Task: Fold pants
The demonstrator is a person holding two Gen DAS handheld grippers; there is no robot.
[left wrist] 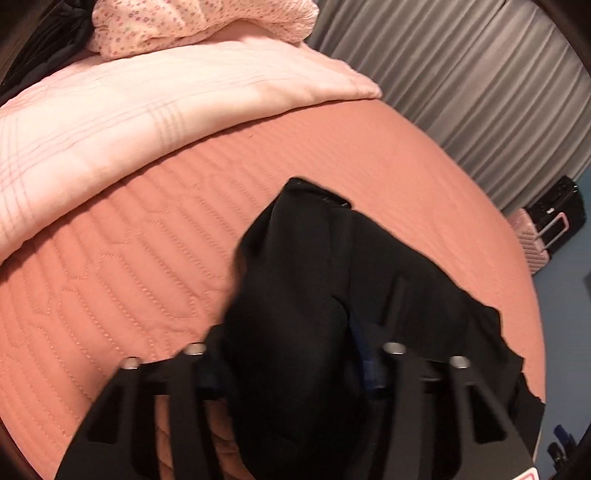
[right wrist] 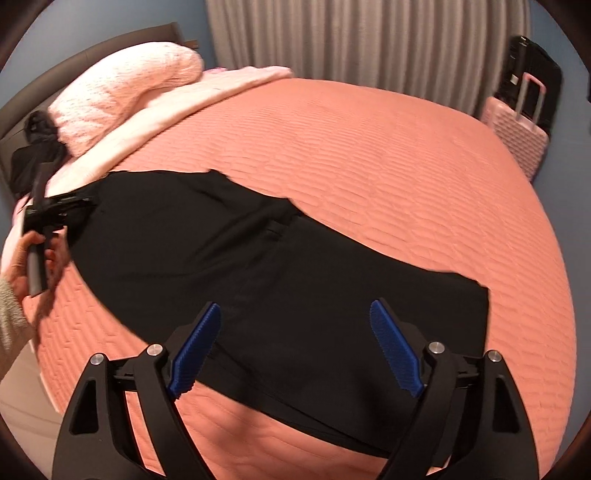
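Black pants [right wrist: 277, 266] lie spread lengthwise across the salmon quilted bedspread [right wrist: 369, 155]. My right gripper [right wrist: 295, 306] hovers over their near end, its blue pads [right wrist: 395, 350] wide apart and nothing pressed between them. In the right wrist view a hand holds my left gripper [right wrist: 74, 205] at the far left end of the pants. In the left wrist view that gripper [left wrist: 291, 332] has a thick bunch of the black pants [left wrist: 295, 277] gathered between its fingers. The cloth hides the pads almost wholly and rises above the bedspread [left wrist: 147, 240].
A pale pink folded duvet [left wrist: 129, 122] and a flowered pink pillow [left wrist: 184, 26] lie at the head of the bed. Dark clothes [right wrist: 33, 155] sit by the headboard. Grey curtains [right wrist: 351, 44] hang behind. A pink suitcase [right wrist: 517, 136] and a black suitcase [right wrist: 532, 74] stand past the far corner.
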